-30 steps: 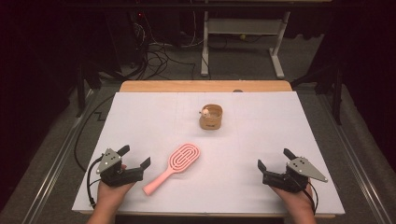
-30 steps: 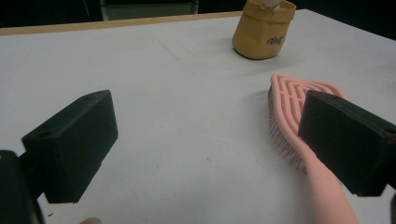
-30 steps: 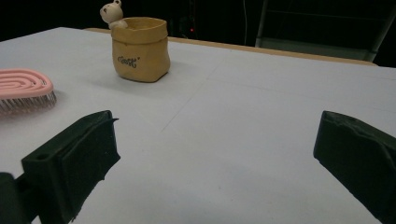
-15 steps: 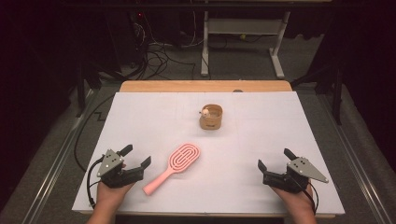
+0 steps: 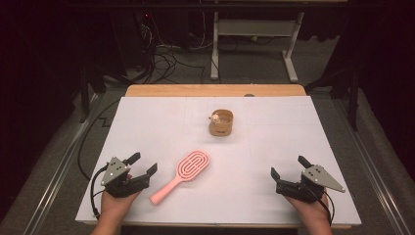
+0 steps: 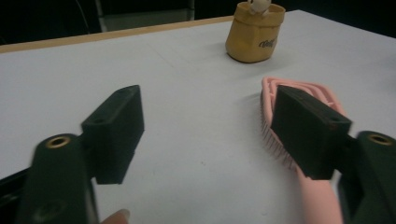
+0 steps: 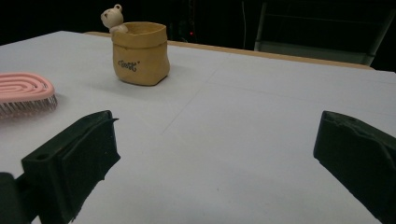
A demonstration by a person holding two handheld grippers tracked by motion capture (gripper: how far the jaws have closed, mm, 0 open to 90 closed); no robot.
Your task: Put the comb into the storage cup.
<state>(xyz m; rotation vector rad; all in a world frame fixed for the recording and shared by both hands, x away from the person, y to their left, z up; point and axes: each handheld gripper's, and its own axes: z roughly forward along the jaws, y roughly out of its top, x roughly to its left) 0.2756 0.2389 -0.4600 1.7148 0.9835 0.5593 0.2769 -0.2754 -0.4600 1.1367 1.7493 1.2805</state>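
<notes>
High view gives us the pink hairbrush [image 5: 182, 175] lying flat on the white table [image 5: 274, 142], handle slanting toward the near left edge, head pointing at the tan bear pot [image 5: 221, 122] farther back and well apart. Our left gripper [image 5: 142, 169] sits just beside the handle, jaws spread wide and empty; in the left gripper view one jaw already overlaps the brush head [image 6: 299, 100]. Our right gripper [image 5: 288, 169] rests near the right edge, also wide open, holding nothing. We judge the grasp is next: we should straddle the narrow handle squarely, low to the table, and close gently so the brush doesn't skid.
</notes>
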